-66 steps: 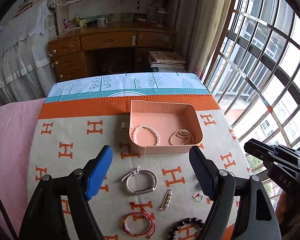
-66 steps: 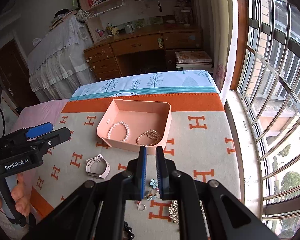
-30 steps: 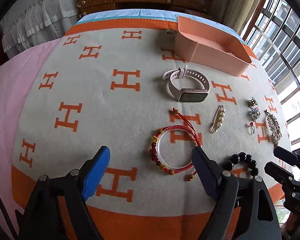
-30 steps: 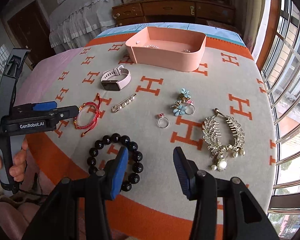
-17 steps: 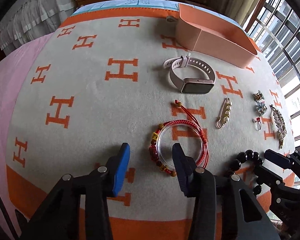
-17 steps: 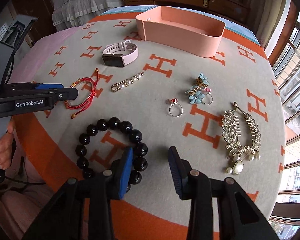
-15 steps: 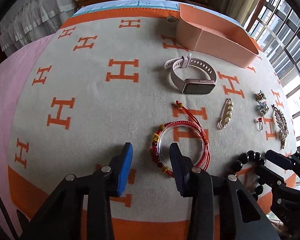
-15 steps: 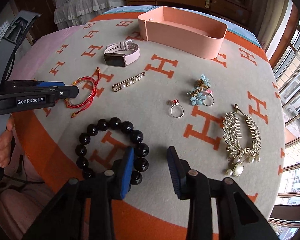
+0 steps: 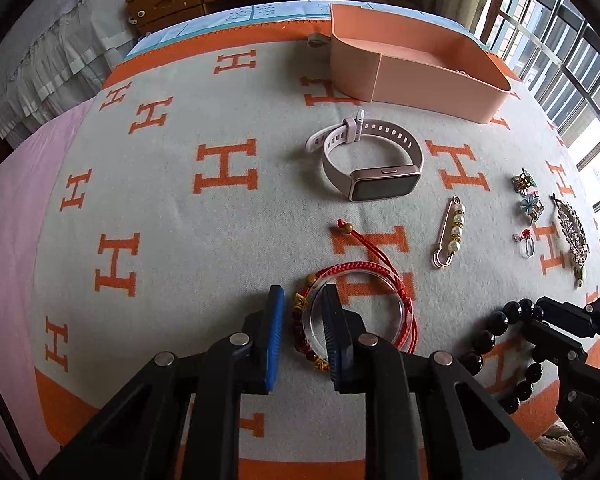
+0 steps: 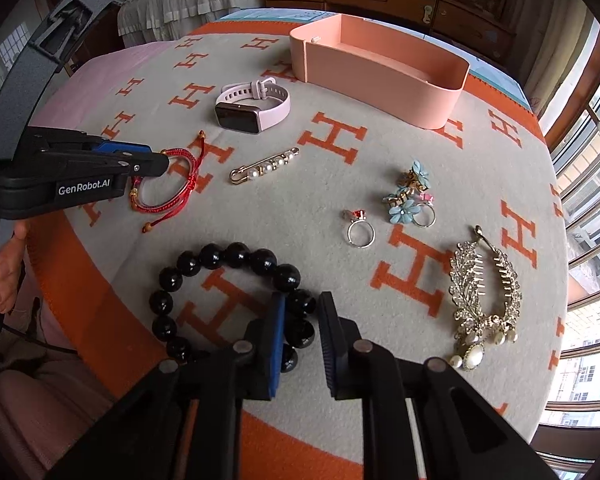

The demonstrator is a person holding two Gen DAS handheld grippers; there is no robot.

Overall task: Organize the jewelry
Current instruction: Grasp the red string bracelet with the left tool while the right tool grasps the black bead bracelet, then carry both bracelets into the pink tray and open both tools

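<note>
My left gripper [image 9: 300, 300] straddles the near rim of the red cord bracelet [image 9: 364, 280], jaws narrowed around its beaded side with small gaps still showing. The bracelet also shows in the right wrist view [image 10: 168, 188]. My right gripper [image 10: 302, 308] straddles the right side of the black bead bracelet [image 10: 220, 256], jaws narrowed around the beads, which also show in the left wrist view [image 9: 496, 332]. Both bracelets lie flat on the blanket. The pink tray [image 10: 380, 68] stands at the far side.
On the orange-and-grey H blanket [image 9: 180, 200] lie a pink smartwatch [image 9: 372, 160], a pearl pin [image 9: 450, 232], a silver ring [image 10: 360, 228], blue flower rings [image 10: 408, 196] and a gold leaf hair clip [image 10: 484, 292]. A wooden desk stands behind; windows are at the right.
Both grippers have dropped low to the blanket and narrowed their jaws, the left around the red bracelet's rim, the right around the black beads.
</note>
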